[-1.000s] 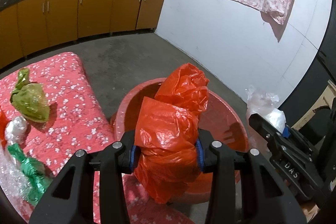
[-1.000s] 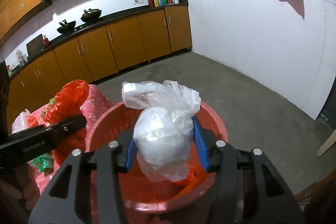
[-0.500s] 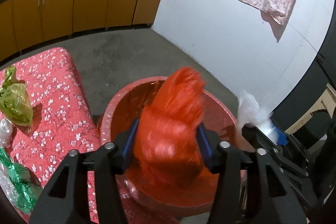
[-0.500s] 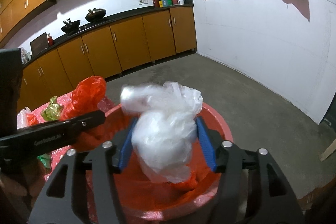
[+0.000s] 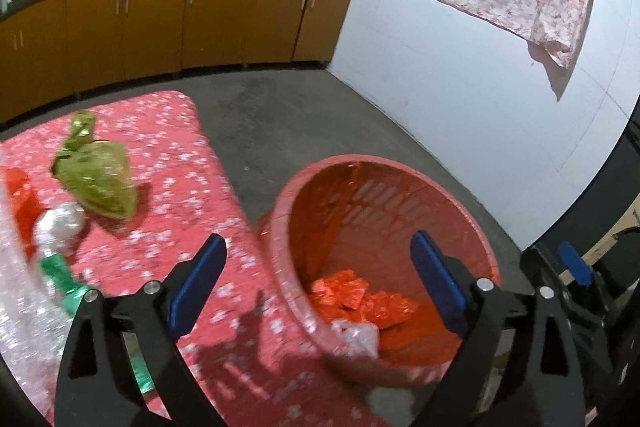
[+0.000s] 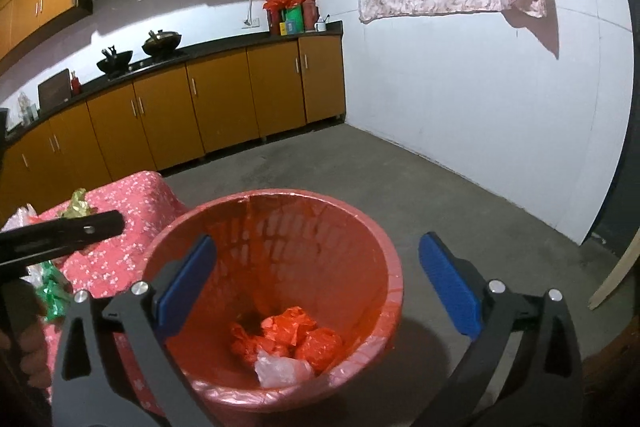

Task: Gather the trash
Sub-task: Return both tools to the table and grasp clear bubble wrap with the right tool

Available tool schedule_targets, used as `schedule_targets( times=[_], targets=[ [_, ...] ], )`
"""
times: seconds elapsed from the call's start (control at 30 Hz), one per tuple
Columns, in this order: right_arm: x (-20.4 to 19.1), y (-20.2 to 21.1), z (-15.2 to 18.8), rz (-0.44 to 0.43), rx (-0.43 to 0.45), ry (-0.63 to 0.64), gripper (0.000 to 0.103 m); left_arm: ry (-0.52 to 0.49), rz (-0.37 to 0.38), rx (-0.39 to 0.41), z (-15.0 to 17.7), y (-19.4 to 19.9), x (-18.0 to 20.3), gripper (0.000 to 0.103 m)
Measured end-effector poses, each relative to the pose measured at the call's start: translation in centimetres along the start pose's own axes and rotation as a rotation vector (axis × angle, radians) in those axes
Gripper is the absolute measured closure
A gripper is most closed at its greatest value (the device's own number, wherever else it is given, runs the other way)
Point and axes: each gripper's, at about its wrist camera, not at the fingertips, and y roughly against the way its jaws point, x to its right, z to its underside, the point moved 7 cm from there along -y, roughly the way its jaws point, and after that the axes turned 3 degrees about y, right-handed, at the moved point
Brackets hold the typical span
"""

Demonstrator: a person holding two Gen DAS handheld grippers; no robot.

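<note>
At the floor beside the table, label by label:

Basket (image 5: 280,227) (image 6: 394,267): red, slotted wall, lined with a thin red bag; at 5 o'clock of the flowered table top (image 5: 180,131) (image 6: 132,203), just beside its edge.
Inside basket: crumpled red bags (image 5: 360,299) (image 6: 292,335) on the bottom; one clear bag (image 5: 358,337) (image 6: 280,371) at 6 o'clock of them, touching.
Left gripper (image 5: 318,287): blue pads spread wide, nothing between; one pad over the table edge, the other over the basket.
Right gripper (image 6: 316,283): pads wide apart, empty, hanging over the basket mouth.
On table: green bag (image 5: 98,179) (image 6: 78,205) lying knotted; at 7 o'clock of it a silvery wad (image 5: 60,227); further at 7 o'clock a bright green wrapper (image 5: 64,279) (image 6: 52,291).
Cut off: a red piece (image 5: 18,195) and bubble-like clear plastic (image 5: 24,323) run off the frame at 9 o'clock in the left view.
Hidden: green bag mostly behind the left gripper's black finger in the right view.
Hard to make out: basket bottom under the bags; table litter blurred.
</note>
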Motion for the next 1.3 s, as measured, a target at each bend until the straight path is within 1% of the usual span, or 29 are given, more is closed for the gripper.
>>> schedule_targets(
  times=[0.13, 0.2, 0.27, 0.43, 0.5, 0.53, 0.63, 0.7, 0.73, 0.77, 0.8, 0.9, 1.0, 1.1, 1.2, 1.3],
  targets=[
    [-1.5, 0.5, -0.3, -0.028, 0.004, 0.027, 0.004, -0.014, -0.044, 0.029, 0.6, 2.0, -1.1, 0.007],
    [-2.4, 0.9, -0.4, -0.048, 0.008, 0.044, 0.004, -0.014, -0.072, 0.047, 1.1, 3.4, -2.2, 0.007],
    [-3.8, 1.3, -0.6, -0.084, 0.009, 0.065, 0.004, -0.008, -0.09, 0.062, 1.3, 4.6, -3.1, 0.007],
    [-7.6, 2.7, -1.1, -0.188, 0.012, 0.09, 0.004, 0.031, -0.15, 0.124, 2.0, 8.9, -7.1, 0.007],
    [-9.4, 3.2, -1.3, -0.226, 0.012, 0.101, 0.004, 0.056, -0.193, 0.153, 2.5, 11.1, -9.5, 0.007],
    [-10.8, 3.6, -1.4, -0.259, 0.011, 0.113, 0.004, 0.063, -0.216, 0.164, 2.8, 11.9, -10.6, 0.006],
    [-14.6, 4.6, -1.4, -0.336, 0.01, 0.15, 0.006, 0.094, -0.318, 0.193, 4.0, 14.7, -14.9, 0.006],
    [-17.5, 5.1, -1.2, -0.386, 0.001, 0.185, 0.013, 0.127, -0.38, 0.196, 4.9, 16.1, -18.0, 0.007],
    [-19.0, 5.3, -1.0, -0.408, -0.005, 0.2, 0.016, 0.157, -0.419, 0.193, 5.5, 16.9, -20.0, 0.007],
    [-20.3, 5.5, -0.8, -0.429, -0.011, 0.215, 0.021, 0.184, -0.445, 0.191, 6.0, 17.6, -21.5, 0.007],
    [-22.3, 5.6, -0.5, -0.461, -0.022, 0.233, 0.023, 0.203, -0.461, 0.19, 6.4, 18.0, -22.5, 0.007],
    [-27.1, 5.9, 0.5, -0.541, -0.065, 0.271, 0.036, 0.266, -0.518, 0.186, 7.7, 19.6, -26.1, 0.007],
    [-31.2, 6.2, 1.3, -0.588, -0.09, 0.315, 0.038, 0.297, -0.54, 0.192, 8.6, 20.6, -28.1, 0.007],
    [-34.2, 6.1, 2.5, -0.602, -0.115, 0.368, 0.04, 0.312, -0.547, 0.198, 9.1, 21.4, -28.9, 0.007],
    [-36.0, 6.0, 3.3, -0.595, -0.133, 0.408, 0.041, 0.327, -0.546, 0.206, 9.4, 21.8, -29.9, 0.007],
    [-37.5, 5.1, 4.1, -0.569, -0.158, 0.442, 0.043, 0.333, -0.543, 0.205, 9.7, 22.1, -30.5, 0.007]
  ],
)
